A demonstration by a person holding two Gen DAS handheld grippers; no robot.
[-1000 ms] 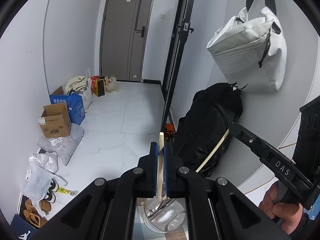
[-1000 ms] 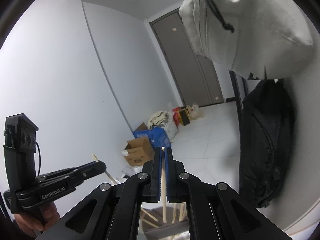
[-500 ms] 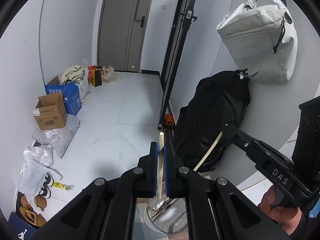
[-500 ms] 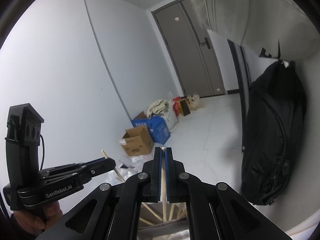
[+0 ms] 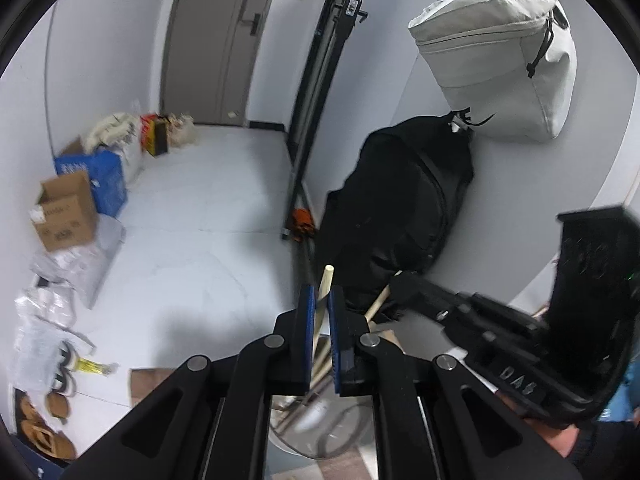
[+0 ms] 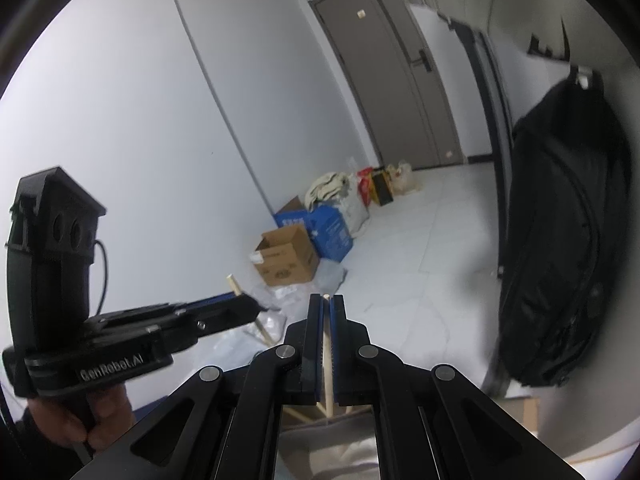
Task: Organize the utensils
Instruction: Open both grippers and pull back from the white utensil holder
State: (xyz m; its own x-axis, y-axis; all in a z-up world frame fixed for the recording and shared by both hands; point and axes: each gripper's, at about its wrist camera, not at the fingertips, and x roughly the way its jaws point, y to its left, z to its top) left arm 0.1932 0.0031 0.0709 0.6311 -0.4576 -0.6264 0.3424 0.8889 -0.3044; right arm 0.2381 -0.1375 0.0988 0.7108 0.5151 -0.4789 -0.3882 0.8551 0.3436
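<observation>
Your left gripper (image 5: 318,308) is clamped on one chopstick (image 5: 323,300), your right gripper (image 6: 328,312) on another chopstick (image 6: 327,344); both hang over the metal holder (image 5: 320,436) with sticks already in it; dropping these remains.

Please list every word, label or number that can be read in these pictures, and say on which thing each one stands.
"GenRobot.AI": side of the left gripper.
"DAS": side of the right gripper.
White print on the blue box: too blurred to read.
Print and label on the cardboard box: too small to read.
Sticker on the door: unreadable.
</observation>
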